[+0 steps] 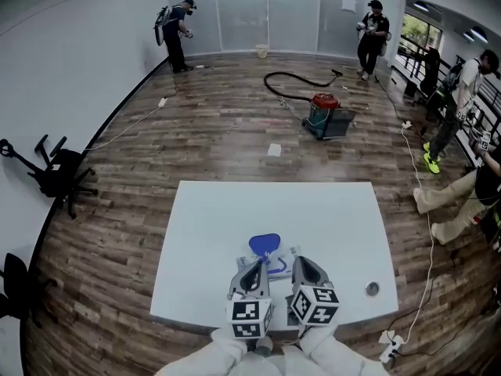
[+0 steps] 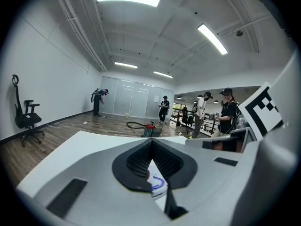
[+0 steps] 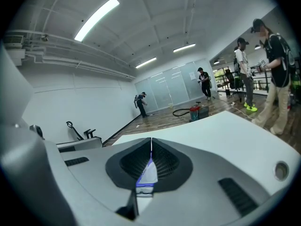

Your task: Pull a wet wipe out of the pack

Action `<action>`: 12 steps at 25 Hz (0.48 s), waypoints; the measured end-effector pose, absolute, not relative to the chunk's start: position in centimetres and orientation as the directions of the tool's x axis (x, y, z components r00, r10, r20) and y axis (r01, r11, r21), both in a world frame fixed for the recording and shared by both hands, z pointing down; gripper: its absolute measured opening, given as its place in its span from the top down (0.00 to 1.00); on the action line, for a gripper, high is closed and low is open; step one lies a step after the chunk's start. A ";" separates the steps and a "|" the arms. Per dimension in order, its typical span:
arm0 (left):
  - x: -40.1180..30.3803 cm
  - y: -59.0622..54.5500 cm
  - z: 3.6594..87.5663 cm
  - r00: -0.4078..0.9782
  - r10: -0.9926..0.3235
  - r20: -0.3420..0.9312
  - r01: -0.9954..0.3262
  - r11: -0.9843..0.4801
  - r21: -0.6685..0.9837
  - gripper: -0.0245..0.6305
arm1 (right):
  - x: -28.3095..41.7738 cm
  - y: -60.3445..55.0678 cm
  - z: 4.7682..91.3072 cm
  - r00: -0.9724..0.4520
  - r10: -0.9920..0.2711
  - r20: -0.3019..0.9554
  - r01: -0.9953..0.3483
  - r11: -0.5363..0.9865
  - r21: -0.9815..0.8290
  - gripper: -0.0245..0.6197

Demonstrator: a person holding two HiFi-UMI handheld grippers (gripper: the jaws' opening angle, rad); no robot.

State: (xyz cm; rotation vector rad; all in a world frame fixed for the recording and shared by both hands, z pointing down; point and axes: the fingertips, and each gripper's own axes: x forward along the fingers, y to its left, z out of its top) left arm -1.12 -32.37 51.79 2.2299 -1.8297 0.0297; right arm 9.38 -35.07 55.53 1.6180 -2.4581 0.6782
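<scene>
The pack of wipes [image 1: 275, 266] lies on the white table [image 1: 227, 225], close to its near edge and right in front of me, with its blue lid [image 1: 264, 244] flipped open toward the far side. My left gripper [image 1: 255, 272] sits over the pack's left part and my right gripper [image 1: 300, 268] is just beside its right end, the two marker cubes almost touching each other near my sleeves.

In the left gripper view the left gripper's [image 2: 151, 142] jaws meet at the tips, and the pack [image 2: 157, 185] shows through the wedge-shaped gap behind them (a bit of blue print on white). In the right gripper view the right gripper [image 3: 151, 142] is likewise closed at the tips, with the pack [image 3: 148, 175] showing white and purple below the gap. I cannot tell whether either pair pinches a wipe.

A small round thing [image 1: 373, 289] rests near the table's right front corner. Farther out on the wooden floor stands a red-topped vacuum cleaner [image 1: 322, 110] with its hose, and a black office chair [image 1: 55, 171] lies tipped by the left wall.
</scene>
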 end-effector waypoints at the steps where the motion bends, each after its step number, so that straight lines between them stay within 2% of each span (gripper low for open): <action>1: -1.1 -32.5 51.8 0.207 -0.962 0.177 -0.967 -0.175 0.183 0.96 | 9.4 -35.2 55.5 -0.422 -0.841 0.338 -0.895 0.328 -0.301 0.95; 12: -1.2 -33.3 52.2 0.195 -0.962 0.191 -0.970 -0.160 0.184 0.96 | 9.5 -36.3 55.5 -0.429 -0.841 0.331 -0.891 0.333 -0.309 0.95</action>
